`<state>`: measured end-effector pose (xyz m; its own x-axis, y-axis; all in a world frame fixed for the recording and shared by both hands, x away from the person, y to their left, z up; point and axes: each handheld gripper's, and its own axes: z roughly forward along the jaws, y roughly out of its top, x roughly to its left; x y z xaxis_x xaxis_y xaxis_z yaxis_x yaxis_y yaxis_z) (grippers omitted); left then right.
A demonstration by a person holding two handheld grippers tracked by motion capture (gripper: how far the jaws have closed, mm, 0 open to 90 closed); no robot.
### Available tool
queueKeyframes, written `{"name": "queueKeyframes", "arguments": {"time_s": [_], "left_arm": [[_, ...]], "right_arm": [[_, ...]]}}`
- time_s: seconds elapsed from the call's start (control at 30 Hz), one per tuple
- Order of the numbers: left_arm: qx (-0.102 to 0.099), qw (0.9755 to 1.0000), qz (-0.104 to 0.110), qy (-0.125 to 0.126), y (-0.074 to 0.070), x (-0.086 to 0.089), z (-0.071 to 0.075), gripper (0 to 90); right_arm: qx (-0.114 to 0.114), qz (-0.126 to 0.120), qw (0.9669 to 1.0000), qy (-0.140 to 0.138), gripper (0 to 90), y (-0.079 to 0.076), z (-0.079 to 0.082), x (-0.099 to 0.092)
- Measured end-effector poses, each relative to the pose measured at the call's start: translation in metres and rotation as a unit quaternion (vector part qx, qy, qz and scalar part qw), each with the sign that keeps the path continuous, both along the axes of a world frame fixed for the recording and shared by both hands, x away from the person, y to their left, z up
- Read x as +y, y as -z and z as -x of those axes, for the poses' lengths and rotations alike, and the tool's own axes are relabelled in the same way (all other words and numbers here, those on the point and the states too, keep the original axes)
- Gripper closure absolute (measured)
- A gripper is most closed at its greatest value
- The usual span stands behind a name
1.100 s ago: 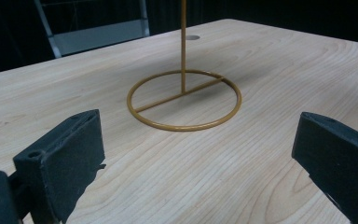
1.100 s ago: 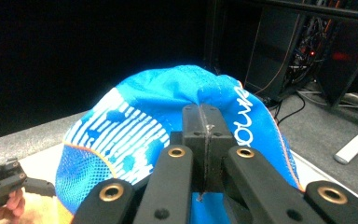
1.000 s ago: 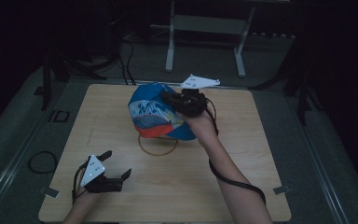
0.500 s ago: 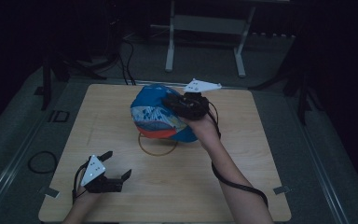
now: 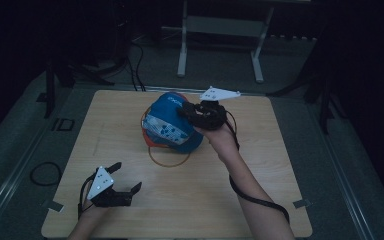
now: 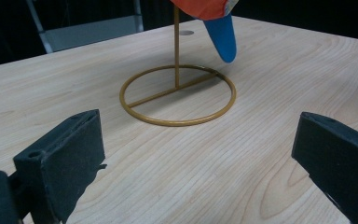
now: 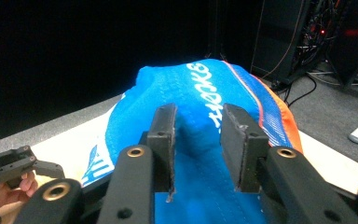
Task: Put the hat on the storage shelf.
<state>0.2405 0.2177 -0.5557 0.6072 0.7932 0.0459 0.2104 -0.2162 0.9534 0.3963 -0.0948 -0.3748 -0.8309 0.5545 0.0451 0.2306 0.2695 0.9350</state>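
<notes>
Blue fabric of the cap (image 5: 172,122) on the wire stand (image 5: 169,157) is pinched by our right tongs (image 7: 196,140); our left tongs (image 5: 125,177) rest agape on the surface (image 5: 260,165).

A light, pale wooden table (image 5: 280,165) with fine straight grain carries a thin stand (image 6: 177,100) of mustard-gold wire. The cap (image 5: 172,127) on the stand is bright blue with an orange band along its edge, white lettering across the crown and a white panel marked with small blue shapes. Its peak (image 6: 221,37) is solid blue under an orange rim. The left gripper (image 5: 125,177) and the right gripper (image 5: 187,109) are black, each topped by a pale grey three-cornered plate. The surrounding floor is dull grey-green.
</notes>
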Motion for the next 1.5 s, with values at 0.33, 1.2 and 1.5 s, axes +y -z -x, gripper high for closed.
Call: {"name": "queueKeyframes", "arguments": {"time_s": [0.33, 1.2, 1.5], "left_arm": [[0.002, 1.0, 0.003, 0.002, 0.001, 0.0, 0.0, 2.7], [0.001, 1.0, 0.003, 0.002, 0.002, 0.001, -0.001, 2.7], [0.003, 1.0, 0.007, 0.002, 0.003, 0.0, -0.001, 2.7]], "right_arm": [[-0.003, -0.007, 1.0, -0.001, 54.7, 0.0, 0.008, -0.009], [-0.01, -0.002, 0.9978, -0.065, 17.6, 0.03, 0.053, -0.041], [-0.005, 0.017, 0.9976, -0.067, 14.3, 0.063, 0.061, -0.05]]}}
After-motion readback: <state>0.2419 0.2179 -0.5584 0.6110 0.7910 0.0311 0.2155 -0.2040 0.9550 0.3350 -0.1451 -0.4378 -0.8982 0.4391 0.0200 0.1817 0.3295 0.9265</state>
